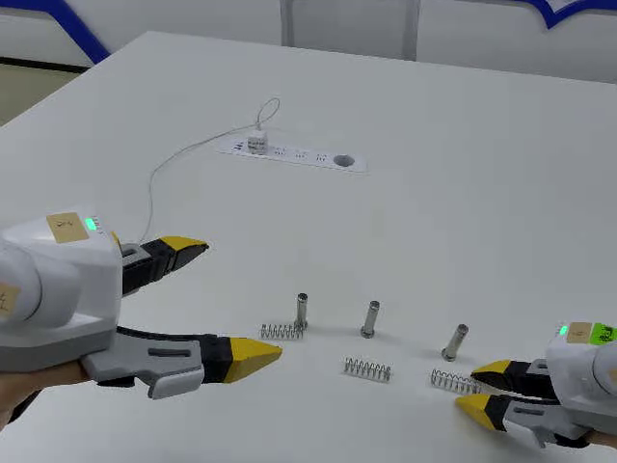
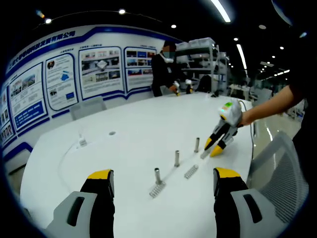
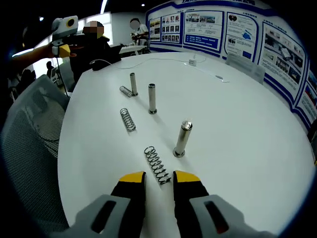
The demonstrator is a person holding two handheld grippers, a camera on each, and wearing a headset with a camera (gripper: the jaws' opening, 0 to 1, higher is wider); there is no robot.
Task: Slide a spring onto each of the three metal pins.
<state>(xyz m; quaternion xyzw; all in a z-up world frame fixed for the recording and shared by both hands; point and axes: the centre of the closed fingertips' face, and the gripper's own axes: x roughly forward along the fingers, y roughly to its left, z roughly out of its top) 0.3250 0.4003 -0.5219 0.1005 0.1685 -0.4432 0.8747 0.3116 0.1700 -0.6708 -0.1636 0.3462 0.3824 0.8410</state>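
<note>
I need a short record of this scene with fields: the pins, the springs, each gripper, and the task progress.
pins (head view order): left pin, middle pin, right pin, all upright on table
springs: left spring, middle spring, right spring, all lying flat beside pins
left gripper: open wide, holding nothing
right gripper: open, tips at right spring
progress: no spring on any pin

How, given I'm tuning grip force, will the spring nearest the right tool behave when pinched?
The spring is thin open coil, so probably light and squashy. Lying sideways on the smooth table, it may roll or skid from the right tool.
</note>
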